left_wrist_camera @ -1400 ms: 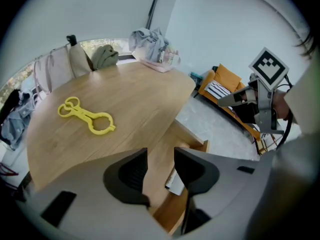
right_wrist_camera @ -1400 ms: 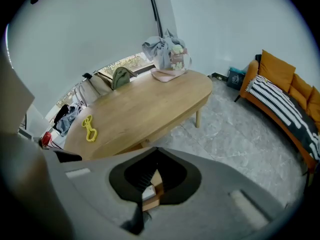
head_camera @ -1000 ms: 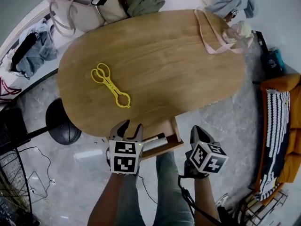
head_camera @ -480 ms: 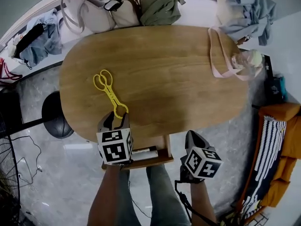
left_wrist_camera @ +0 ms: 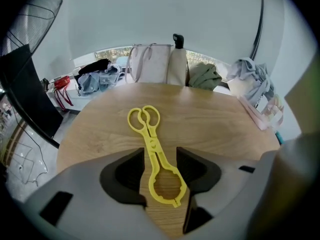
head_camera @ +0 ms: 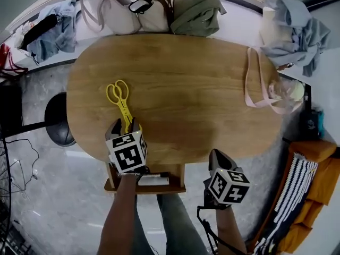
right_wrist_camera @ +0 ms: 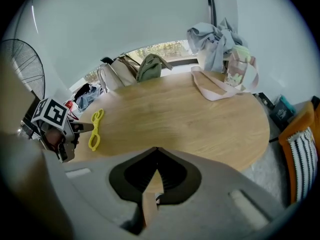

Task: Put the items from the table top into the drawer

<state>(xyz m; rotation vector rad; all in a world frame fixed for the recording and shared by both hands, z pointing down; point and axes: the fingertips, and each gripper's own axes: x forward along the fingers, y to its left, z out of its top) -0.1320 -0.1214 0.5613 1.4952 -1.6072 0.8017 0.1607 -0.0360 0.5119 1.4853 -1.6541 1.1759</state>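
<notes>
Yellow plastic tongs (head_camera: 119,101) lie on the left part of the oval wooden table (head_camera: 202,89), ring end towards me. My left gripper (head_camera: 124,125) is over that ring end. In the left gripper view its jaws stand on either side of the tongs (left_wrist_camera: 152,149) with gaps at both pads; they have just been opening. Under the table's near edge the wooden drawer (head_camera: 113,184) is pulled out, with a white pen-like item (head_camera: 153,180) inside. My right gripper (head_camera: 219,157) hangs right of the drawer, off the table, with its tips together and nothing in them (right_wrist_camera: 157,149).
Several bags (head_camera: 154,7) line the table's far edge. A pink-strapped clear bag (head_camera: 268,89) lies at the right end beside heaped clothes (head_camera: 297,28). A black round base (head_camera: 54,122) stands on the floor at left, and an orange seat (head_camera: 313,195) at lower right.
The left gripper has gone from in front of the drawer up over the table edge to the tongs' ring end, rolling as it went. The right gripper has shifted slightly beside the drawer.
</notes>
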